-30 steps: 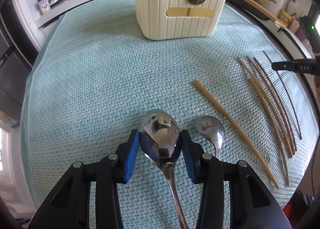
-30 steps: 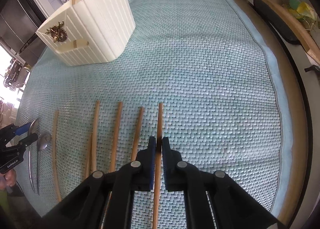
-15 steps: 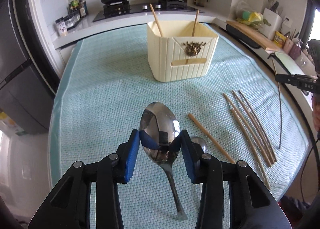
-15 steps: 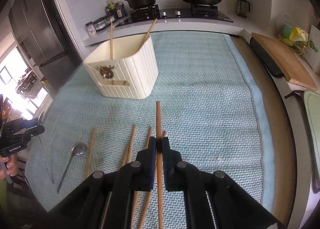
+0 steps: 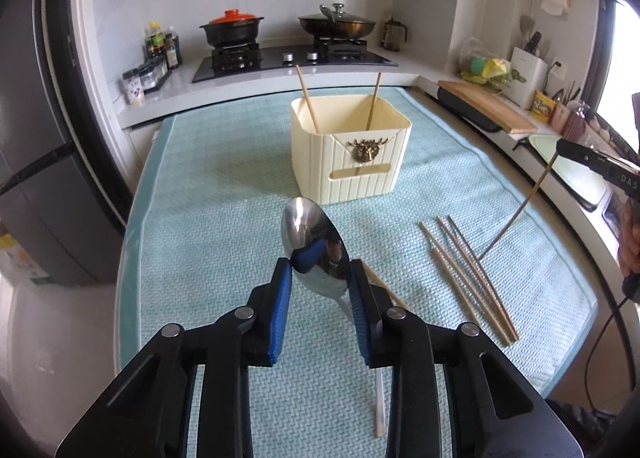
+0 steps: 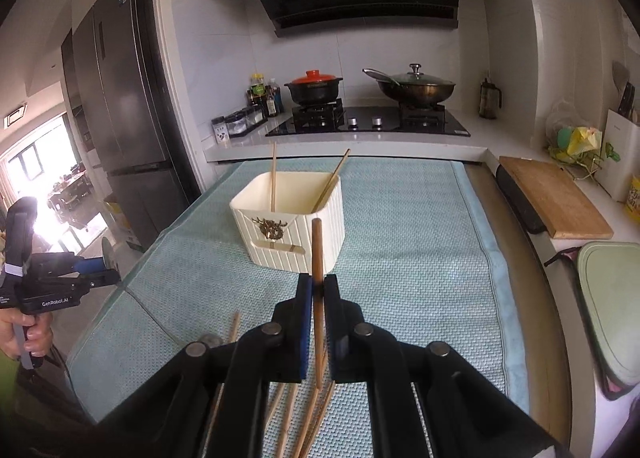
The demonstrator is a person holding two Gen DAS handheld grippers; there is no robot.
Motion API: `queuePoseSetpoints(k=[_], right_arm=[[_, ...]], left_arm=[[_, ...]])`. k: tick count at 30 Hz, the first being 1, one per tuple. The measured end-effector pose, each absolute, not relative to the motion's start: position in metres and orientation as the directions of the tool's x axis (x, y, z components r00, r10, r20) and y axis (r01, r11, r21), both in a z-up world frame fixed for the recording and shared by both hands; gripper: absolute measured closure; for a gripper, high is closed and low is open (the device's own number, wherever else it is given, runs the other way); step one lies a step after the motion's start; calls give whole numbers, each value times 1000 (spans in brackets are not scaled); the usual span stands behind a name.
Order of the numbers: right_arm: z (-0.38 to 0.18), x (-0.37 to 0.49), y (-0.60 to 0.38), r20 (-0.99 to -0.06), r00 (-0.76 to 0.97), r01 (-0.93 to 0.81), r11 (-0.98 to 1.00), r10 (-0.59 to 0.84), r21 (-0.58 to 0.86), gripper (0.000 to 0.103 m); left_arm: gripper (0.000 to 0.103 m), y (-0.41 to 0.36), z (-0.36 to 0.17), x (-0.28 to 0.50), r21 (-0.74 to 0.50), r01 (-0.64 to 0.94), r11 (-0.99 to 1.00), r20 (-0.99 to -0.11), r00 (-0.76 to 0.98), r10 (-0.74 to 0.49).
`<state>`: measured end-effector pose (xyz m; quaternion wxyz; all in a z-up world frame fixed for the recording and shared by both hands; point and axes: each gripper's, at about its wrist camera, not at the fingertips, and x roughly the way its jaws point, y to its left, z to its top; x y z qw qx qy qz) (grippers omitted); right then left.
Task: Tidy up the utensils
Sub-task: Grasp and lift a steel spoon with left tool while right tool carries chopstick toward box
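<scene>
Nearest, left gripper [image 5: 319,272] pinching a steel spoon [image 5: 314,244] by the bowl, raised above the teal mat [image 5: 208,218]. Right gripper [image 6: 318,292] clamped on one chopstick [image 6: 317,258], tip pointing up. Just beyond, loose chopsticks [image 5: 466,272] lying flat on the mat's right side. Farther, cream holder [image 5: 352,146] upright mid-mat, two chopsticks [image 5: 307,98] leaning inside. Farthest, stove [image 5: 292,56] with pots.

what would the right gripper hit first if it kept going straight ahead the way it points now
Probably the cream utensil holder, which sits dead ahead of the right gripper; the held chopstick would likely touch it first, though depth is unclear.
</scene>
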<state>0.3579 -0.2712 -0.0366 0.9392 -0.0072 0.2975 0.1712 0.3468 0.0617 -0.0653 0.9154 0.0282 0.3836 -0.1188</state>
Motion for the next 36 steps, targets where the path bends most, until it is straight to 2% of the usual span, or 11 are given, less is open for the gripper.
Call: queuePoseSetpoints(k=[2,4,8,15,17,19,20,27,30,33,36], right_arm=[[-31,354,-269,-543,778,-329,941,317,78,97],[-27,353,-266,-534,782,-333,940,320,76,97],[-25,351,-263,-525,787,-337,938,324,74,97],[-20,345,-267,-516,791,-339,938,329,77,97],[-18,343,-268,-514,792,-338,938,330,80,97],[-17,342,-270,-511,795,-335,939,327,78,97],[-17,342,-270,-512,795,-335,939,326,78,97],[-26,345,-270,-537,775,-336,937,332,94,97],[-30,345,-270,-543,769,-337,936,338,106,97],[-32,345,-273,-543,768,-332,936,339,115,97],[-34,345,-277,-545,766,-328,936,341,126,97]], left_arm=[[87,65,-64,348,-55,233,971,-707,677,-203],[101,68,-65,352,-75,229,971,-711,670,-213],[103,73,-69,358,-126,226,966,-709,660,-247],[102,77,-80,362,-136,212,968,-731,638,-242],[92,80,-87,366,-163,204,965,-743,618,-257],[57,79,-94,370,-185,202,962,-754,599,-270],[54,76,-97,372,-183,204,962,-760,591,-270],[52,25,-121,403,-153,328,932,-826,475,-303],[51,1,-139,425,-97,367,925,-867,424,-260],[39,-13,-165,446,-62,375,925,-907,366,-209],[37,-26,-189,460,1,381,925,-935,329,-134]])
